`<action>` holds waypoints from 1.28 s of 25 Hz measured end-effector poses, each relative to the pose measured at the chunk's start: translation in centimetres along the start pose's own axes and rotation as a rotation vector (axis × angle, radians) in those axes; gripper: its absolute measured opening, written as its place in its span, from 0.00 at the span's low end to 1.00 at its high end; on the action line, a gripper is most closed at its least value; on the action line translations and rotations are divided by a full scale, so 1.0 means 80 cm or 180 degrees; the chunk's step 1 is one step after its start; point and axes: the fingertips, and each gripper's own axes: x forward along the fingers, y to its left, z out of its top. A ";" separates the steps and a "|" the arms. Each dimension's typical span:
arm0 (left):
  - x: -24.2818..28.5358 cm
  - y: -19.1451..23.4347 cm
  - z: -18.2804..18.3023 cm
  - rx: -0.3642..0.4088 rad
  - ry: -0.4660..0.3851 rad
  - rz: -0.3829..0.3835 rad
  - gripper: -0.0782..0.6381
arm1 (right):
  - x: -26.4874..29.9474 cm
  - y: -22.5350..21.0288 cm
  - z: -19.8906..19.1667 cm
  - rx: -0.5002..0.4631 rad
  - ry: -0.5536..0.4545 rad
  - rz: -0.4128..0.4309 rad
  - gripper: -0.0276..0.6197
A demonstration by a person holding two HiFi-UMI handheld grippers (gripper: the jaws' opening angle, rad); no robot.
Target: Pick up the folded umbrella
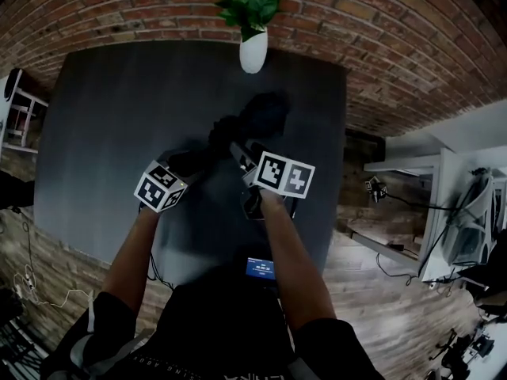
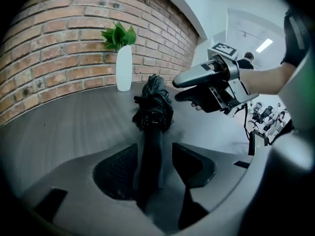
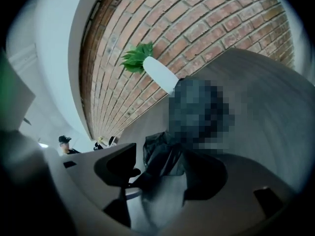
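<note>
The folded black umbrella (image 1: pixel 257 119) lies on the dark table (image 1: pixel 111 125), a little below the white vase. In the left gripper view its bunched canopy (image 2: pixel 153 104) points away and its slim handle (image 2: pixel 150 154) runs back between the jaws. My left gripper (image 2: pixel 155 167) is open, with a gap beside the handle. My right gripper (image 3: pixel 162 173) is open too, and loose black umbrella fabric (image 3: pixel 165 154) sits between its jaws. From above, the left gripper (image 1: pixel 206 152) and right gripper (image 1: pixel 240 155) meet at the umbrella's near end. The right gripper (image 2: pixel 177 90) hovers over the canopy.
A white vase with a green plant (image 1: pixel 253 47) stands at the table's far edge against the brick wall (image 1: pixel 95 14). To the right, past the table edge, is wooden floor with white furniture (image 1: pixel 459 212) and cables. A person (image 3: pixel 64 144) stands far off.
</note>
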 end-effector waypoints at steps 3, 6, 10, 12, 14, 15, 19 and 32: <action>0.010 0.000 -0.007 0.0047 0.0113 -0.0014 0.39 | 0.012 -0.015 0.010 0.0273 -0.0034 -0.0189 0.45; 0.018 -0.001 -0.011 0.0053 0.0173 -0.0021 0.39 | 0.024 -0.028 0.015 0.0385 -0.0011 -0.0425 0.45; 0.022 0.002 -0.012 -0.0001 0.0193 0.0047 0.38 | 0.037 -0.034 0.018 0.0490 0.0000 -0.0658 0.45; 0.023 0.000 -0.012 0.0017 0.0224 0.0083 0.33 | 0.041 -0.037 0.019 0.0533 -0.0003 -0.0745 0.45; 0.023 -0.004 -0.011 0.0047 0.0268 0.0100 0.33 | 0.042 -0.040 0.020 0.0596 -0.0010 -0.0823 0.45; 0.024 -0.006 -0.011 0.0060 0.0295 0.0108 0.33 | 0.043 -0.042 0.021 0.0629 -0.0007 -0.0875 0.45; 0.027 -0.019 -0.016 0.0052 0.0387 0.0106 0.33 | 0.047 -0.050 0.020 0.0703 0.0044 -0.1178 0.45; 0.032 -0.033 -0.014 -0.0229 0.0327 0.0024 0.33 | 0.064 -0.060 0.022 0.0221 0.0061 -0.1486 0.45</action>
